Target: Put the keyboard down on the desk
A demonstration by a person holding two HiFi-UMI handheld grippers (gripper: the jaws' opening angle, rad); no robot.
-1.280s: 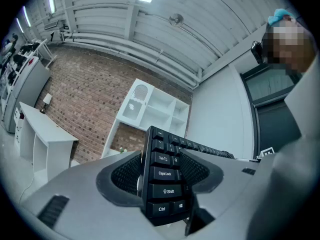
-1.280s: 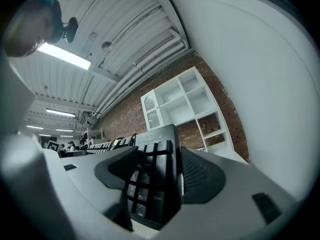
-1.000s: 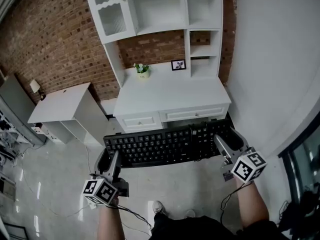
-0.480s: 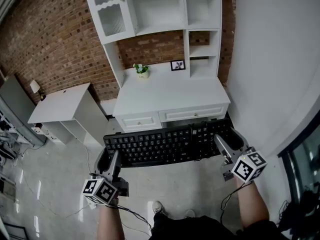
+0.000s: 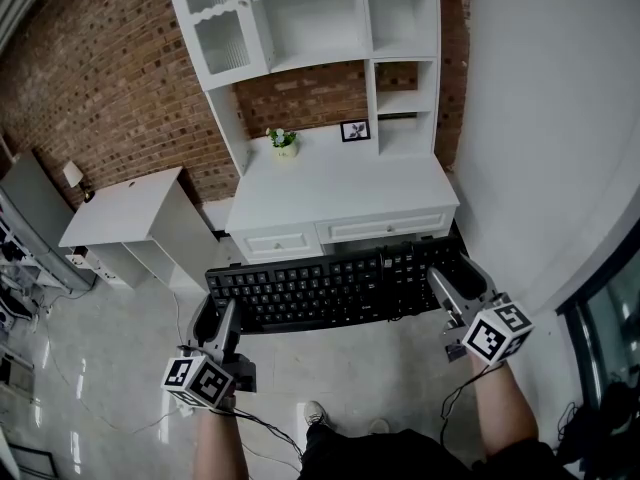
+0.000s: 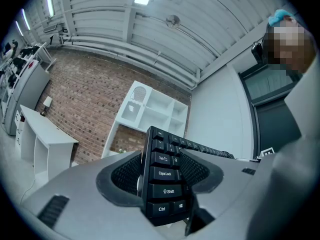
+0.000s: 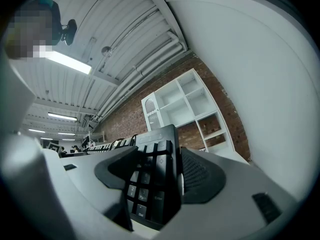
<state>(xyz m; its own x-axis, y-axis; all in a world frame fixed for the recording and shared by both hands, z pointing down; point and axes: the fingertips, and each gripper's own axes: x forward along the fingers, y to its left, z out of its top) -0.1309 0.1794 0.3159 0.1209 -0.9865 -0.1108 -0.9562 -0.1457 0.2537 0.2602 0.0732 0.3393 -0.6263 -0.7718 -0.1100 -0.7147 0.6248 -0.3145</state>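
The black keyboard (image 5: 335, 288) is held in the air, level and keys up, just in front of the white desk's (image 5: 345, 193) drawers. It does not rest on the desktop and hangs above the pale tiled floor (image 5: 340, 368). The left gripper (image 5: 213, 320) has its jaws closed on the keyboard's left end, the pads pinching it beside the Ctrl, Shift and Caps Lock keys. The right gripper (image 5: 452, 290) clamps the right end at the number pad in the same way. At the back of the desk stand a small potted plant (image 5: 284, 140) and a picture frame (image 5: 356, 130), under a white shelf unit (image 5: 300, 18) against a brick wall (image 5: 100, 78).
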